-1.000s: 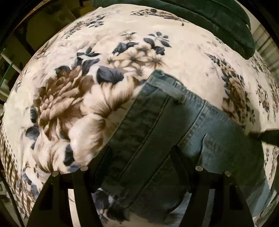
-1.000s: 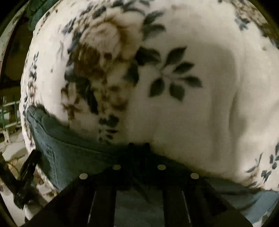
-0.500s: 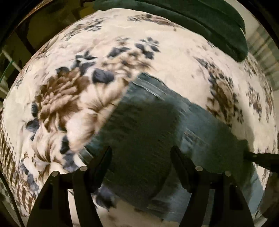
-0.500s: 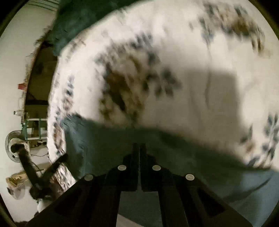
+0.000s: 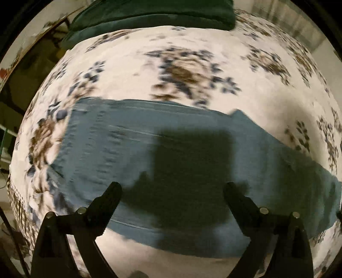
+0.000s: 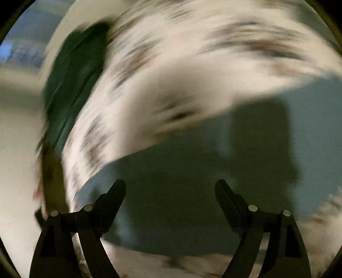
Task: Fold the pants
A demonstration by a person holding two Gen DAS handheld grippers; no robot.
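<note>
Dim warm light, heavy motion blur, fisheye-dark edges, blocky shadows.

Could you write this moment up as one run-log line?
step: released after fold | item: blue denim pants, lying on floral blanket | left gripper: just opened, empty | right gripper: just opened, empty

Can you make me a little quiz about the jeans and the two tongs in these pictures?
1. True or false: the left tongs are squeezing the jeans.
2. Which thing lies at the far end of the flowery blanket? A) a dark green cushion B) a red ball C) a shoe
3. Fill in: the right tongs are wide ____, with nothing between them.

Key
1. False. Both tongs have just been opening; the jeans lie flat on the blanket below, with a dark shadow across them.
2. A
3. open
</note>
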